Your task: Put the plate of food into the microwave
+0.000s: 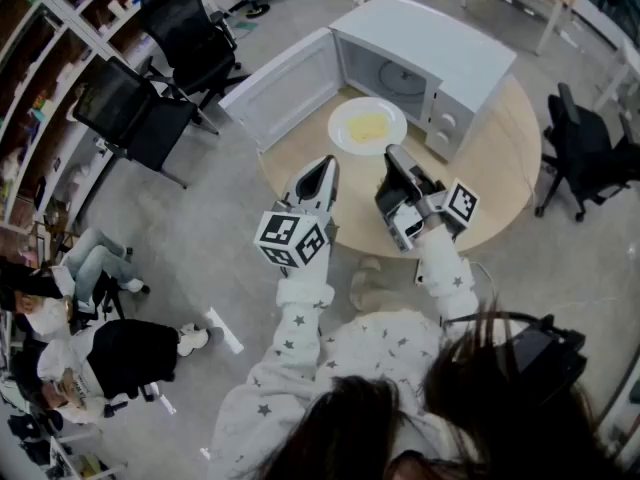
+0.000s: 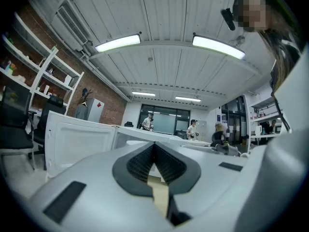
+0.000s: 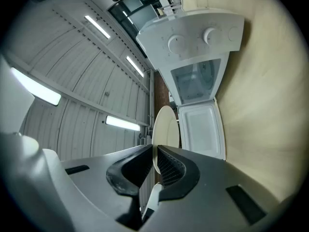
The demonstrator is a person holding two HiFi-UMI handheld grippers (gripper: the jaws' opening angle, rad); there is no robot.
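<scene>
A white plate (image 1: 347, 116) with yellow food (image 1: 369, 126) sits on the round wooden table (image 1: 500, 183), just in front of the white microwave (image 1: 445, 48). The microwave's door (image 1: 290, 88) hangs wide open to the left. My right gripper (image 1: 392, 152) is shut on the plate's near rim. In the right gripper view, the thin plate (image 3: 166, 122) edge runs between the jaws of the right gripper (image 3: 155, 151), and the microwave (image 3: 198, 40) cavity lies beyond it. My left gripper (image 1: 326, 165) hovers shut and empty over the table's near edge. From the left gripper (image 2: 154, 146), the open door (image 2: 77, 139) is visible.
Black office chairs stand at the left (image 1: 140, 118) and at the right (image 1: 590, 158) of the table. People sit on the floor at the lower left (image 1: 90, 353). Shelving lines the left wall (image 1: 40, 78).
</scene>
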